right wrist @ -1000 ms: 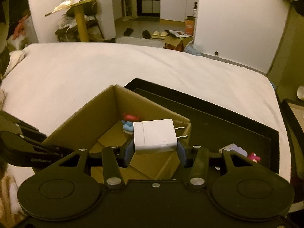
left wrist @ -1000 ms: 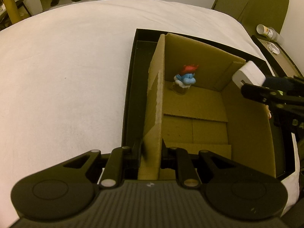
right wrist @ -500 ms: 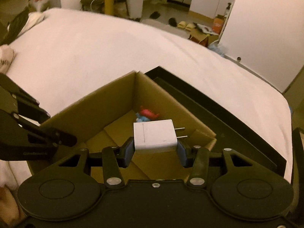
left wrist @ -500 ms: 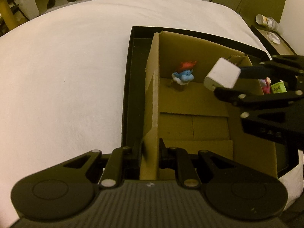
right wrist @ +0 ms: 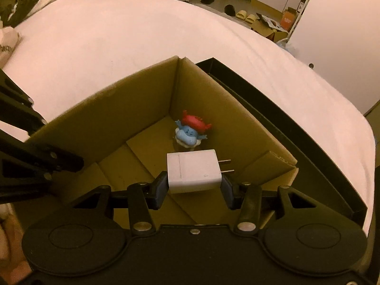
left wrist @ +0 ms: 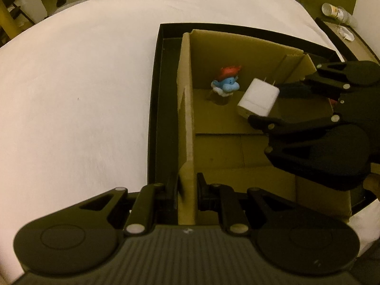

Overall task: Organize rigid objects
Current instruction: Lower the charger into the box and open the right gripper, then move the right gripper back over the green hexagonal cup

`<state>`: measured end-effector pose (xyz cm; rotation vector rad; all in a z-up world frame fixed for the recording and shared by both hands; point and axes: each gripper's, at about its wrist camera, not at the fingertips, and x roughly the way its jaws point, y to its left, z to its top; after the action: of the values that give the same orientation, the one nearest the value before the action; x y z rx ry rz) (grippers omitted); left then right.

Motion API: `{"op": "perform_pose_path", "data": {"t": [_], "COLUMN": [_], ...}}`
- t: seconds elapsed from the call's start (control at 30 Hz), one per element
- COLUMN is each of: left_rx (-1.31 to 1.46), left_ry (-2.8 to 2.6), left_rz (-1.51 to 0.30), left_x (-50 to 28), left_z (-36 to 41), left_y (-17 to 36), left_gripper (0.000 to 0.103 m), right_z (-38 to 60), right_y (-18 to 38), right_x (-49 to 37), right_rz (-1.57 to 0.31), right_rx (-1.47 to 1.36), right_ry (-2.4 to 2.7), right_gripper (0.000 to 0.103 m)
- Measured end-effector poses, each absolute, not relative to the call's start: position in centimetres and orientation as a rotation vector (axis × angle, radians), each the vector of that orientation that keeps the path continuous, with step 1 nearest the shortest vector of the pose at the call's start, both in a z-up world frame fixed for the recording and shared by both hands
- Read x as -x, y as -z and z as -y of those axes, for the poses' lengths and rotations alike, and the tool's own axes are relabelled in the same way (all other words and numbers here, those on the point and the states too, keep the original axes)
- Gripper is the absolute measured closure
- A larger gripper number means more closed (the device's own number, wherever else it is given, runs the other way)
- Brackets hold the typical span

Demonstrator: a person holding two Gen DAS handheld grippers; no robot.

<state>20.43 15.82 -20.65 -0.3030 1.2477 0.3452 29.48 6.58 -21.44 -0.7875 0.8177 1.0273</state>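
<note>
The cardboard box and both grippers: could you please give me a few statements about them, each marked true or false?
1. The right gripper is shut on the white charger. True.
2. The cardboard box is empty. False: a blue figurine with red hair is inside.
3. The left gripper clamps the box's side wall. True.
4. The charger lies on the box floor. False: it is held above it.
5. The box stands in a black tray. True.
</note>
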Motion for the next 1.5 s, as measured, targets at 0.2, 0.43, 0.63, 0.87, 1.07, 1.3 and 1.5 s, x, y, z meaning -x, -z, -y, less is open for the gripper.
{"op": "perform_pose_path", "data": {"t": [0.2, 0.43, 0.63, 0.87, 1.07, 1.3, 1.5], "left_rx": [0.282, 0.304, 0.305, 0.303, 0.326, 0.39, 0.369], "left_ry": [-0.35, -0.37, -0.383, -0.392, -0.397, -0.378, -0.355], "left_rz": [-1.29, -1.33, -1.352, -1.378, -1.372, -1.364, -1.36], "left_x": [-21.2, -22.1, -22.7, -23.2, -23.3, -23.2, -22.7], "left_z": [-15.5, -15.8, -16.0, -16.0, -16.4, -17.0, -17.7], "left_y": [20.7, 21.0, 21.2, 21.7, 22.2, 22.5, 22.9], "left_gripper": [0.09, 0.09, 0.09, 0.09, 0.09, 0.089, 0.089], "right_z": [-7.1, -7.4, -6.4, -2.9, 0.8, 5.9, 9.5], "right_y": [21.4, 21.0, 18.9, 15.6, 13.4, 12.3, 12.7], "right_x": [-29.5, -29.6, -29.6, -29.8, -30.6, -32.2, -33.0], "right_rz": [-0.811, -0.818, -0.804, -0.793, -0.775, -0.773, -0.772], "right_rx": [0.802, 0.819, 0.777, 0.673, 0.577, 0.479, 0.409], "right_ry": [-1.005, -1.006, -1.008, -0.976, -0.928, -0.837, -0.752], "right_gripper": [0.056, 0.059, 0.059, 0.059, 0.058, 0.056, 0.056]}}
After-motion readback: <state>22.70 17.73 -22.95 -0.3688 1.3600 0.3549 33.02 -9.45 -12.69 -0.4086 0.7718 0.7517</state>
